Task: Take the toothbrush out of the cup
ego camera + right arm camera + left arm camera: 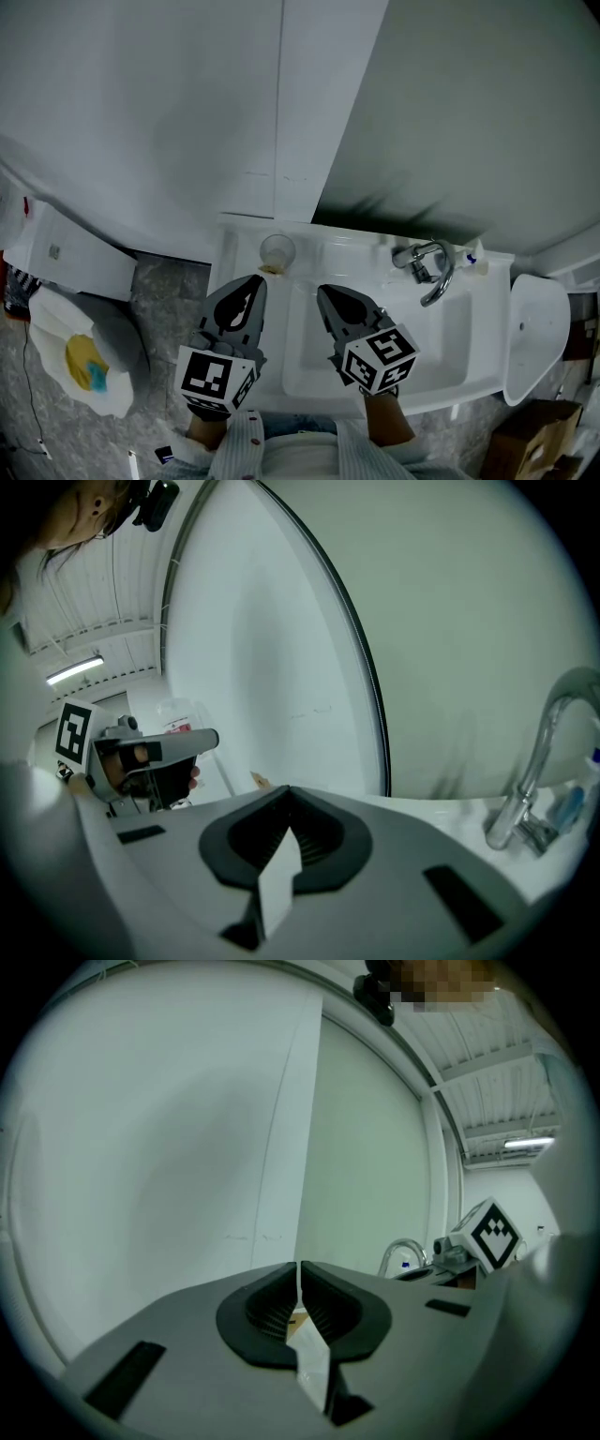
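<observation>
Clear cup (277,250) seemingly beyond hand-held gripper (257,279)

Right hand-held gripper (289,794) with jaws together, empty; faucet (536,766) at right; left hand-held gripper (202,742) at left.

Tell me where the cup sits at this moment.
In the head view, the clear cup stands on the back left corner of the sink, just beyond the left gripper and well left of the faucet.

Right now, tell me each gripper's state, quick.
Left gripper: closed, holding nothing.
Right gripper: closed, holding nothing.
</observation>
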The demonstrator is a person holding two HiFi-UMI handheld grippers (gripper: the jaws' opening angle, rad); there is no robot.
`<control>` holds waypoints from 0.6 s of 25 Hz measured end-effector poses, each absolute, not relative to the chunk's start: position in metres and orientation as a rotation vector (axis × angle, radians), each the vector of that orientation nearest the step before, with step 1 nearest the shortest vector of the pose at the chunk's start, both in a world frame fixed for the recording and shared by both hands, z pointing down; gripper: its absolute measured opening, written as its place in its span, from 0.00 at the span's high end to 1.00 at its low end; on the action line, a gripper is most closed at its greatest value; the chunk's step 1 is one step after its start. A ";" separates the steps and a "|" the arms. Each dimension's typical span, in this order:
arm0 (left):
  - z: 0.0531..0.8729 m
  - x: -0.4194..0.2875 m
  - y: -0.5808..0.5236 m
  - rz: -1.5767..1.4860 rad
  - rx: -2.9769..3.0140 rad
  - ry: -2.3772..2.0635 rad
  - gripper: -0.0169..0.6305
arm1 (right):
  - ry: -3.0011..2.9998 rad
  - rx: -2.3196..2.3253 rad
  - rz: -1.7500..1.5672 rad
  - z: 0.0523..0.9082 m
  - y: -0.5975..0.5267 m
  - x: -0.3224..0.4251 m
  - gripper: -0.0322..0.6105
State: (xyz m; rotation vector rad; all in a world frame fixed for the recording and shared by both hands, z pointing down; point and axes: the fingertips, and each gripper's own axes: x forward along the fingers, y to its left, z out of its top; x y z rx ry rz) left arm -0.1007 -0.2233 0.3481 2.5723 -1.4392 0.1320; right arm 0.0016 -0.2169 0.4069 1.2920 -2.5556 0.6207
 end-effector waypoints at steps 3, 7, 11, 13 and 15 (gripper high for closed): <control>0.351 -0.103 -0.228 0.124 2.570 -1.449 0.93 | -2.549 1.283 0.634 0.412 -0.219 0.001 0.93; 0.356 -0.105 -0.230 0.117 2.565 -1.452 0.93 | -2.538 1.284 0.657 0.418 -0.221 0.003 0.93; 0.366 -0.104 -0.235 0.131 2.560 -1.432 0.86 | -2.529 1.294 0.674 0.424 -0.224 0.005 0.93; 0.370 -0.103 -0.236 0.143 2.563 -1.429 0.83 | -2.524 1.296 0.683 0.427 -0.225 0.006 0.93; 0.373 -0.101 -0.237 0.153 2.571 -1.423 0.80 | -2.517 1.297 0.692 0.429 -0.226 0.007 0.93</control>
